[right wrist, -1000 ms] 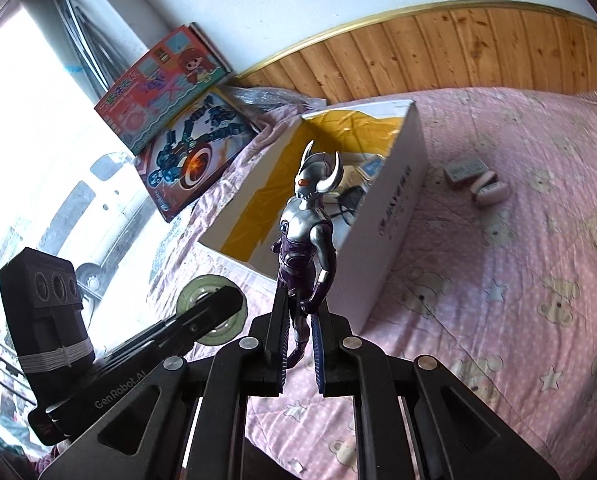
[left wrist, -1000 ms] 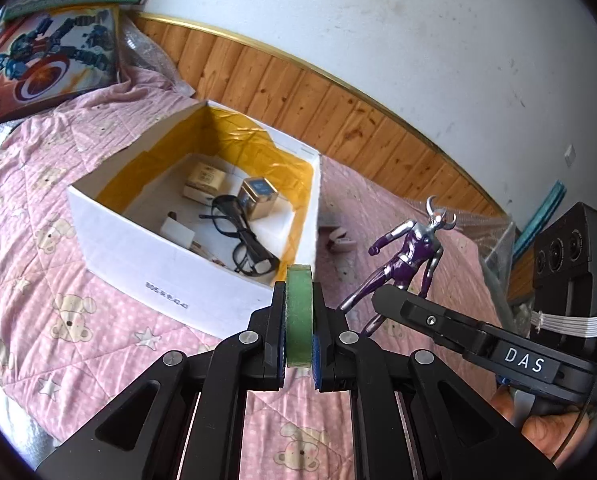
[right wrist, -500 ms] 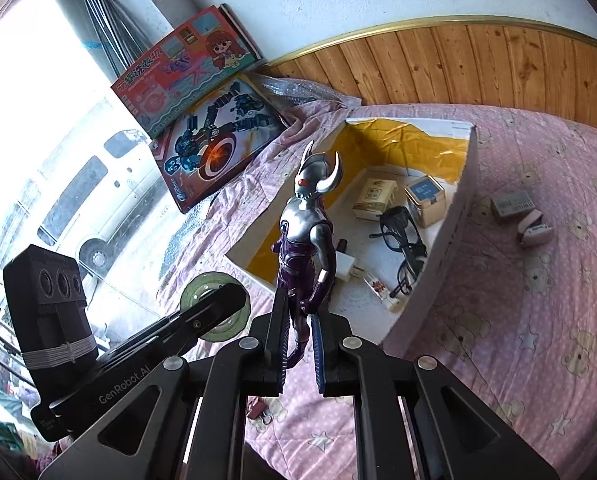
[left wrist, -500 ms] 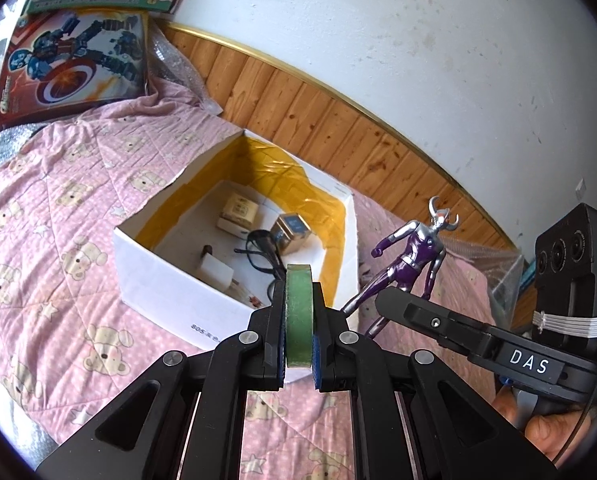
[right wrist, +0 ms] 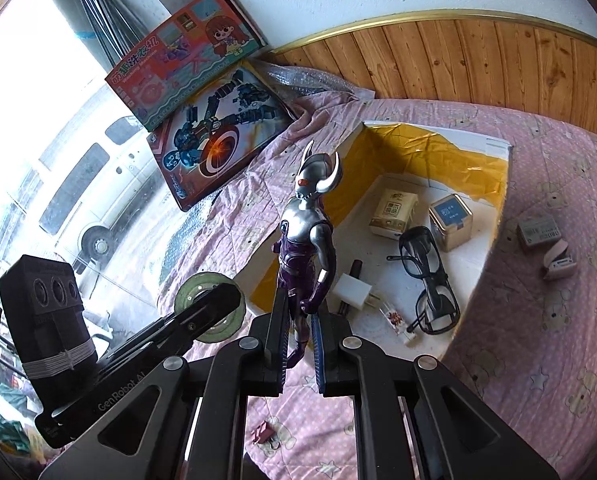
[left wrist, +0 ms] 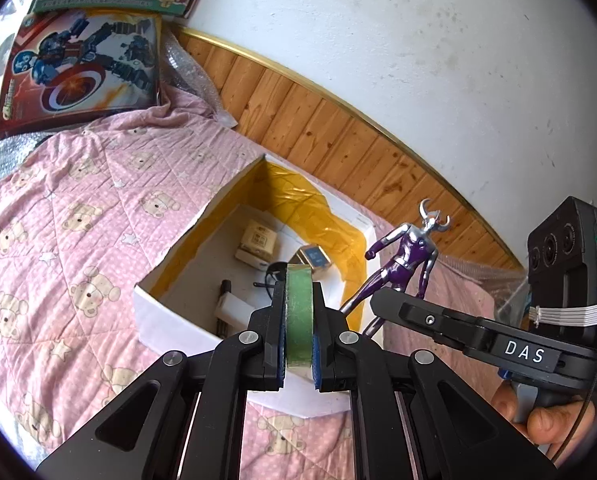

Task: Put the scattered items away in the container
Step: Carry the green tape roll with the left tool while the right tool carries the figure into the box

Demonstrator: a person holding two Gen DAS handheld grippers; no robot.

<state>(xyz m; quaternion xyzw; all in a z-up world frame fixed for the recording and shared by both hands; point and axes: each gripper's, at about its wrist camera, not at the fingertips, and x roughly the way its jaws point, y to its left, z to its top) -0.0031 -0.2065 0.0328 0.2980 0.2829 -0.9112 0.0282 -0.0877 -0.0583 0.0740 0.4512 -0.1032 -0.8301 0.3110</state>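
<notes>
My left gripper [left wrist: 298,332] is shut on a green tape roll [left wrist: 298,312], held edge-on above the near rim of the open white box [left wrist: 170,316] with yellow-taped inner walls. My right gripper [right wrist: 298,332] is shut on the legs of a silver and purple horned toy figure [right wrist: 306,236], upright, above the box's left rim [right wrist: 494,216]. The figure [left wrist: 406,256] and right gripper [left wrist: 458,324] also show in the left wrist view; the tape roll [right wrist: 190,292] and left gripper [right wrist: 210,308] show in the right wrist view. Inside the box lie black glasses [right wrist: 430,276], a small tin [right wrist: 450,220], a beige carton [right wrist: 394,212] and a white plug [right wrist: 354,292].
The box sits on a pink bear-print quilt [left wrist: 78,240]. Two small items, a grey box [right wrist: 536,232] and a pink clip-like item [right wrist: 558,264], lie right of the box. A small red clip [right wrist: 264,432] lies near. Toy boxes [left wrist: 82,68] lean at the wood-panelled wall.
Both grippers have risen and moved over the box with their loads. The box now lies lower in both views and its inside shows more fully in the right wrist view.
</notes>
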